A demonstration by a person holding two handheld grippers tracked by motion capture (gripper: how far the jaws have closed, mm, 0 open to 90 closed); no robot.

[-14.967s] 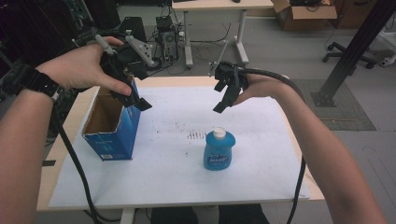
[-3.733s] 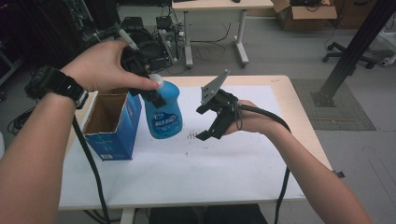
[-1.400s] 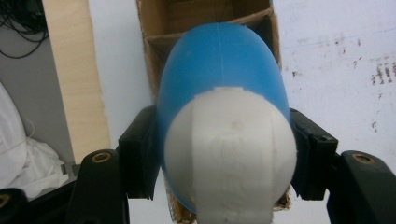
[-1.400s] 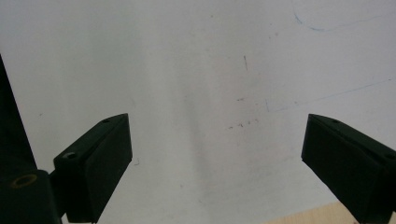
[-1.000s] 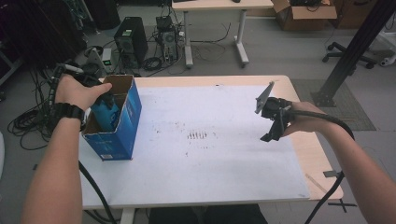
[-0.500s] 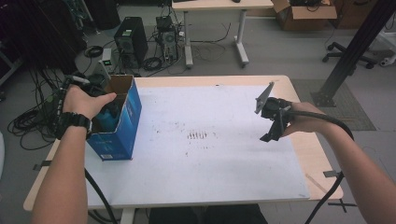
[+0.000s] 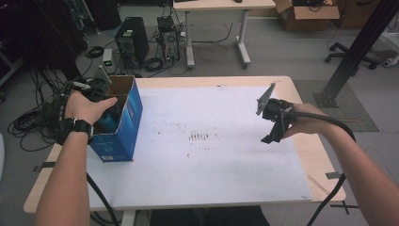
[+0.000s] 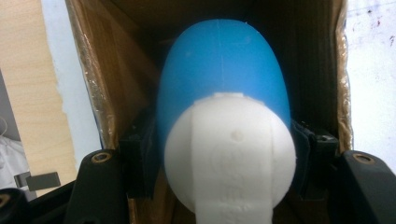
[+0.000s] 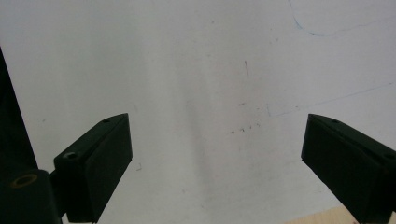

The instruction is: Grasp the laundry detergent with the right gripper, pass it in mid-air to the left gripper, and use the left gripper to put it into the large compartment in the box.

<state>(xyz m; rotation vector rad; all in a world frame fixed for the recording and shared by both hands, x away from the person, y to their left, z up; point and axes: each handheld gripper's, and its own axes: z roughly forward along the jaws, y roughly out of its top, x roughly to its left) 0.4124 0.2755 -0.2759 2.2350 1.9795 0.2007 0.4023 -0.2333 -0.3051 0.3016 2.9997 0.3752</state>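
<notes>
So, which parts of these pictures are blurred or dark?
Left gripper view: the white cap and blue bottle are very close and soft, the box interior dark. Right gripper view: black pads slightly soft, the white sheet evenly lit. High view: mostly sharp, with a dim upper left corner.

Tight box at the left, open table everywhere else

The blue bottle [image 8: 219,84] fills most of the cardboard box [image 7: 123,123], leaving only narrow gaps to the box walls around the left gripper [image 8: 219,154]. The white sheet on the table [image 7: 207,155] lies bare between box and right gripper [image 7: 273,123], giving wide passage.
</notes>
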